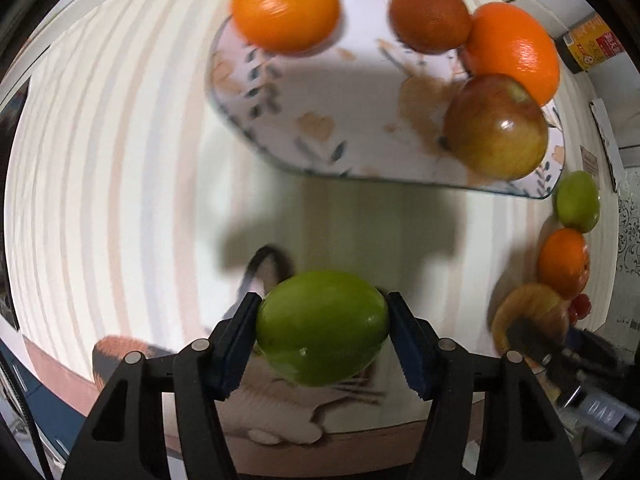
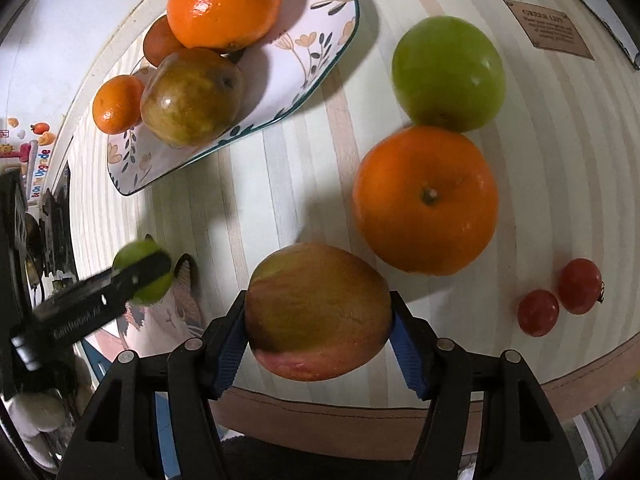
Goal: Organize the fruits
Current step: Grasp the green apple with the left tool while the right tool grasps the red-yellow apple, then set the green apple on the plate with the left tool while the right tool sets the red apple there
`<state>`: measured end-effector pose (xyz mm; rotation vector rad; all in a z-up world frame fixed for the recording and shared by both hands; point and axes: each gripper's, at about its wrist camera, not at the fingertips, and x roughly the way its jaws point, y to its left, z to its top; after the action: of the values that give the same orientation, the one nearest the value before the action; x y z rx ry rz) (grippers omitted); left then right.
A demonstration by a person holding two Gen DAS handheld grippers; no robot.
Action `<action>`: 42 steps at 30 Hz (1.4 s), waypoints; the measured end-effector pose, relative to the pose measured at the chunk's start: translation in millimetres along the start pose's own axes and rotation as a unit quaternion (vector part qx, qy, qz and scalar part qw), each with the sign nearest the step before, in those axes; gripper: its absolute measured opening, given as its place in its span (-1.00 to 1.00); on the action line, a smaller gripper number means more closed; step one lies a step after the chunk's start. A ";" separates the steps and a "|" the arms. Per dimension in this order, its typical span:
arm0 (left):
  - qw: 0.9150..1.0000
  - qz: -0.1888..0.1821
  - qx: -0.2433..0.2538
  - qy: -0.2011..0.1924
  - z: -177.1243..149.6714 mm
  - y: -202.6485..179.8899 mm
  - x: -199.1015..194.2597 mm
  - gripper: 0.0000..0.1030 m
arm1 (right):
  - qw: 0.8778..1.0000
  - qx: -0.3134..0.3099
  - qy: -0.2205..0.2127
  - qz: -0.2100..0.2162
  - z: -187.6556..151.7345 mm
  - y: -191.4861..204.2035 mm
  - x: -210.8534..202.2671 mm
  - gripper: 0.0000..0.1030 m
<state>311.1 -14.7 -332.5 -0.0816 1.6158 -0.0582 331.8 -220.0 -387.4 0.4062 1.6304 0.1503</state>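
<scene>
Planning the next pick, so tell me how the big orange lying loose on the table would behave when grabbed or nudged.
The big orange looks round, stem up, resting on flat striped table, so a nudge would probably roll it. It lies close to the green apple, which it might bump. Its glossy rind could be somewhat slippery; it looks firm.

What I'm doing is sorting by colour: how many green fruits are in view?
2. The held green fruit sits in the left claw; the loose green fruit lies on the striped table beside the large orange. None shows on the plate.
</scene>
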 end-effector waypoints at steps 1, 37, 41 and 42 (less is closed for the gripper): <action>1.000 0.000 -0.004 0.000 -3.8 4.3 0.6 0.17 | 1.000 -0.002 -0.002 -0.002 -0.2 1.8 0.2 0.29; 0.965 -0.175 -0.193 -0.016 120.8 90.2 -52.1 0.93 | 0.996 0.013 -0.067 0.063 144.8 99.5 -69.2 0.78; 0.975 -0.133 -0.172 -0.037 114.5 87.9 -63.9 0.93 | 0.996 -0.019 -0.089 -0.006 134.2 100.3 -79.0 0.78; 0.979 -0.114 -0.162 -0.046 111.7 86.1 -68.2 0.93 | 0.995 -0.027 -0.094 -0.023 131.2 97.5 -82.3 0.78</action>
<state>424.3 78.5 -277.4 -0.5155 1.5054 0.0322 481.8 -177.1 -291.7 0.3312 1.4452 0.1166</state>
